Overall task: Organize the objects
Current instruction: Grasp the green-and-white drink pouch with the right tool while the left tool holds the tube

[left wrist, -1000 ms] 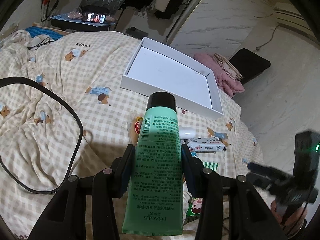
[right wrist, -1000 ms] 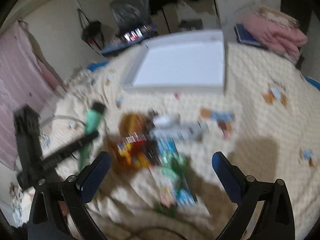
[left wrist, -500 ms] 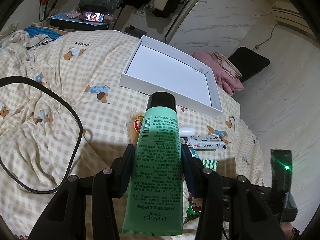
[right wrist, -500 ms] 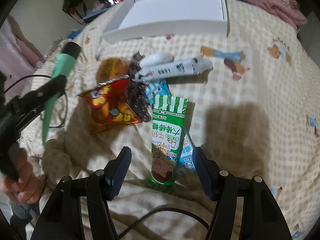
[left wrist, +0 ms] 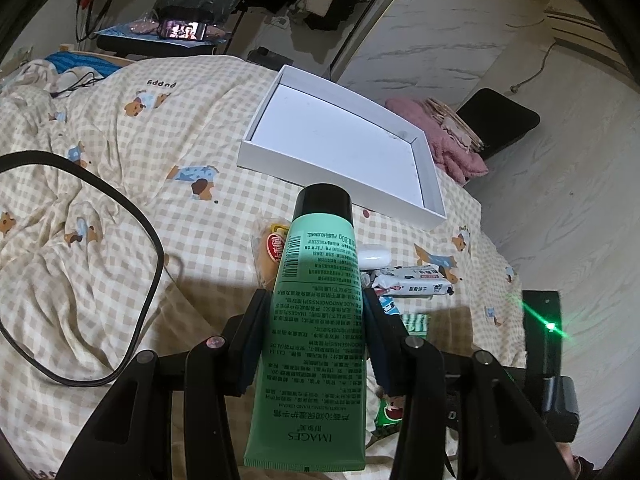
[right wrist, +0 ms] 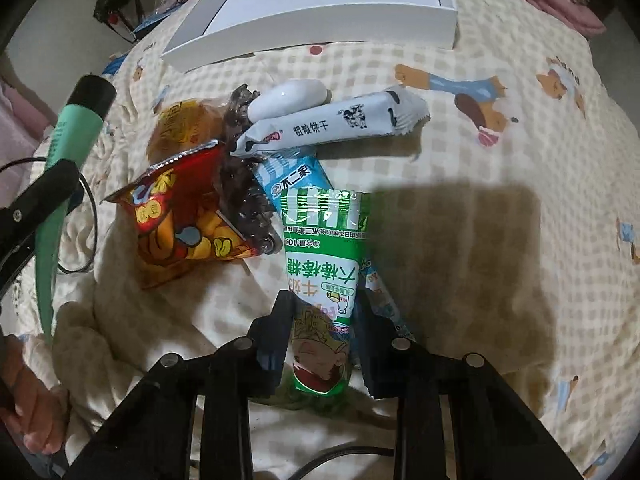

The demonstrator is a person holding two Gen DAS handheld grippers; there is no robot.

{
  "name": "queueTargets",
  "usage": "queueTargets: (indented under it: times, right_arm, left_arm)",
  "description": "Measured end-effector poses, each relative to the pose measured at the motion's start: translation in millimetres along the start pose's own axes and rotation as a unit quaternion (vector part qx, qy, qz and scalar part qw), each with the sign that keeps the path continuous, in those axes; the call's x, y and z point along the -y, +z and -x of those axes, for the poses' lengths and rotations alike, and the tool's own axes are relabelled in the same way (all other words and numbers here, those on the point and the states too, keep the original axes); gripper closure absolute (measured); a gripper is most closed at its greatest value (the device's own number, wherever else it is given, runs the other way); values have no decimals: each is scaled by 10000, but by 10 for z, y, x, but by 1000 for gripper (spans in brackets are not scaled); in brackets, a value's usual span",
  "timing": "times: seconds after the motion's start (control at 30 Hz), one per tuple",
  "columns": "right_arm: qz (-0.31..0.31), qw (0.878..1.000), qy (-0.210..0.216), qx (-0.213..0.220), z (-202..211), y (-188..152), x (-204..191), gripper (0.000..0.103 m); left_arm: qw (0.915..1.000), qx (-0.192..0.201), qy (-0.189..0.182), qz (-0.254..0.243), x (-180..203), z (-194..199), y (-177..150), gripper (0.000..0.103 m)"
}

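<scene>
My left tongs are gripping the green tube above the bed. My right tongs are closing on the green candy packet lying beside the snack pile, below the white box.

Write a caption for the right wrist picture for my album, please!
Right gripper fingers closing on a green candy packet from the snack pile on the checked bedspread.

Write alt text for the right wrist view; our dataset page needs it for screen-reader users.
The right gripper is closing its jaws on a green-and-white candy packet lying on a checked bedspread. Behind it sit a red snack bag, a white biscuit bar and an empty white box; at left, the left gripper holds a green tube.
</scene>
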State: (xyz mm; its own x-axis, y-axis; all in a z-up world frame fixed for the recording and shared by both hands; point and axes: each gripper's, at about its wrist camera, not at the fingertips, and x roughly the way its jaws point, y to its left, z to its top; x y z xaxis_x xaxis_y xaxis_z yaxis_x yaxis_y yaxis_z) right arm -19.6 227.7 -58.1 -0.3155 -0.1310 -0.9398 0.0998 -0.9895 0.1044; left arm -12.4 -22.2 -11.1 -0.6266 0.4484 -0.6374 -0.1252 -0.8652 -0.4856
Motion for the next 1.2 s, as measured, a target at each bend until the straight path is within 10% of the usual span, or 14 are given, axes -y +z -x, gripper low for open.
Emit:
queueTargets:
  times: [1.2]
  right_arm:
    - [-233,9871,1349,834,564,199,-70,78]
  left_arm:
    - [10000,-24,7,27,8,-5,1,54]
